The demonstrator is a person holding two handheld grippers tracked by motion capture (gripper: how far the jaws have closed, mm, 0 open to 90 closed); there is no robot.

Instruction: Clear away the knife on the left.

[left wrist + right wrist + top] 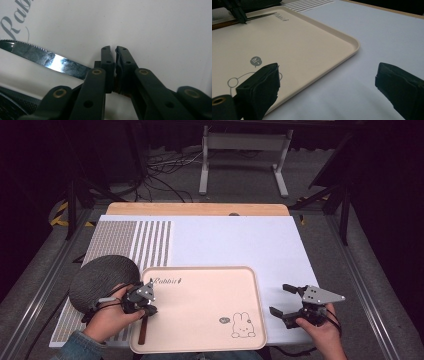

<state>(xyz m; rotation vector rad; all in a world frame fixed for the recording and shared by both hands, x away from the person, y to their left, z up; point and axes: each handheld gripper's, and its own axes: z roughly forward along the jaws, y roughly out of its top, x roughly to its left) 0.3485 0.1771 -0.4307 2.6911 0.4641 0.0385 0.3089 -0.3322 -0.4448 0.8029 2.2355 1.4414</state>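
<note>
Knife (143,326) lies on beige tray (210,340), along tray's left rim, brown handle toward person, serrated blade (42,57) pointing up toward "Rabbit" lettering (166,280) at tray's top-left corner. Left gripper (146,309) sits over knife near where handle meets blade; in left gripper view its jaws stand nearly closed, thin gap between pads, brown handle just visible low between them. Whether pads actually press on handle: cannot tell. No earlier frame to compare.

Right gripper (285,301) rests off tray, just right of tray's lower-right corner, on white mat (240,240). Jaws wide apart, nothing between them; right gripper view shows tray's corner and rabbit drawing (242,325) w/ "hi" bubble (256,60) beside one jaw.

Dark round woven mat (100,280) lies left of tray, touching or overlapping tray's top-left edge. Striped placemat (145,242) sits beyond tray's left half, under woven mat. Wooden table edge (197,209) shows beyond the mat, far side from tray.
</note>
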